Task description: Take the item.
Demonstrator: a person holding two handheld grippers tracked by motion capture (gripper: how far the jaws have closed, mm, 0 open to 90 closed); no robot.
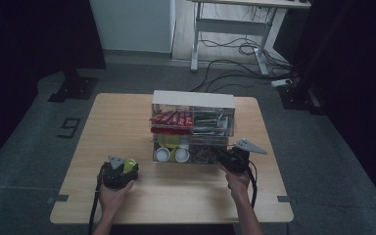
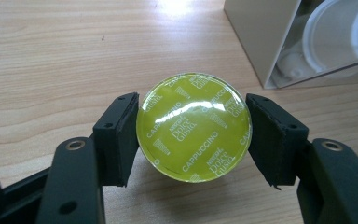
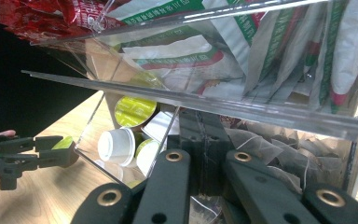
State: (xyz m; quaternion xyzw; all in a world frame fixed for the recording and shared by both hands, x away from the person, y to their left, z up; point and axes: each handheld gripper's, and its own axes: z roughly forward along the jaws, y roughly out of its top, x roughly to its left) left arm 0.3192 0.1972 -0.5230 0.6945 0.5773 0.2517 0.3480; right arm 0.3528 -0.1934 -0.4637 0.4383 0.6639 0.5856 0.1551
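Left gripper (image 2: 193,135) is clamping a lime-green capsule (image 2: 193,127) w/ both pads on its rim, just above the wooden table (image 2: 51,60), near the clear acrylic organizer (image 1: 193,128). Probably it's being carried to or from the lower bin; best keeping it level, squeezing lightly, since the foil lid is glossy & round. Right gripper (image 3: 200,158) is pressing its jaws nearly together against the bin front; can't tell if it's gripping anything.

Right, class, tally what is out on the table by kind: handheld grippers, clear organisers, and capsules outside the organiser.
Handheld grippers: 2, left gripper and right gripper
Clear acrylic organiser: 1
Cappuccino capsule outside the organiser: 1
Total: 4
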